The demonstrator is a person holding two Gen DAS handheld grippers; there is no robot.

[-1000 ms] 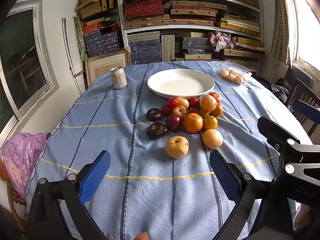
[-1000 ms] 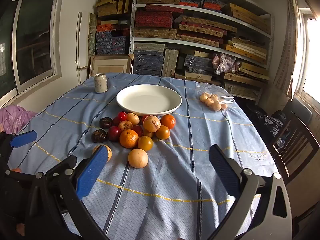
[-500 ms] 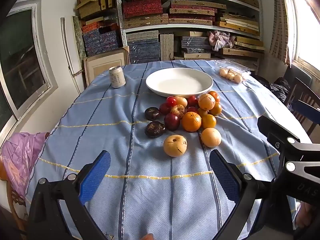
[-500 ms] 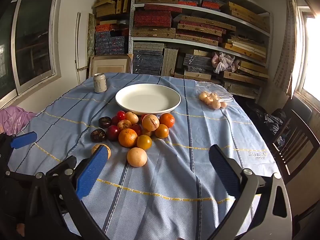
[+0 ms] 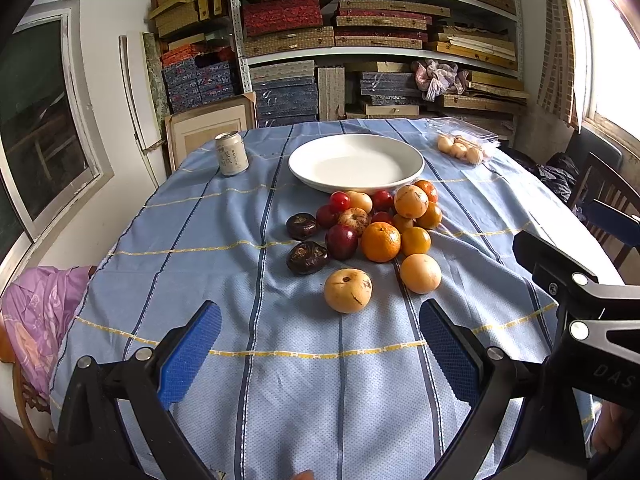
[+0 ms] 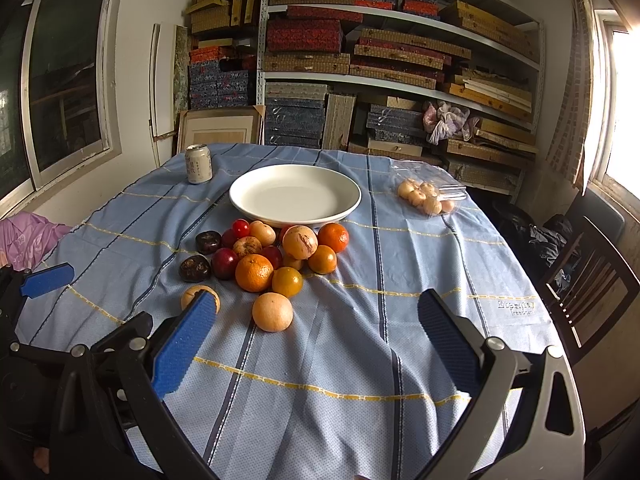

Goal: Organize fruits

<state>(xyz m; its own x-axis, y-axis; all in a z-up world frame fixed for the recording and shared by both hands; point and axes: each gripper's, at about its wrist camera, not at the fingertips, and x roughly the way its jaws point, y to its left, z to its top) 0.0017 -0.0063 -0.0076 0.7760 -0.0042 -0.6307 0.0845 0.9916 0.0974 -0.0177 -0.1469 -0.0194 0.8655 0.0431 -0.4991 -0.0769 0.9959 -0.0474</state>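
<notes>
A pile of fruit (image 5: 372, 224) (image 6: 272, 256) lies on the blue tablecloth just in front of an empty white plate (image 5: 356, 162) (image 6: 295, 194): oranges, red plums, dark wrinkled fruits. A tan pear-like fruit (image 5: 347, 290) and a pale orange (image 5: 420, 273) (image 6: 272, 312) sit nearest. My left gripper (image 5: 320, 344) is open, low over the cloth, short of the tan fruit. My right gripper (image 6: 316, 340) is open too, just short of the pale orange. Neither holds anything.
A drink can (image 5: 231, 153) (image 6: 198, 163) stands at the far left of the table. A clear plastic box of small pale fruits (image 5: 464, 146) (image 6: 430, 196) lies far right. Shelves of boxes stand behind; a dark chair (image 6: 592, 276) stands right; pink cloth (image 5: 36, 312) lies left.
Both grippers have drifted slightly forward toward the fruit pile. Their jaws stay open and no fruit has moved.
</notes>
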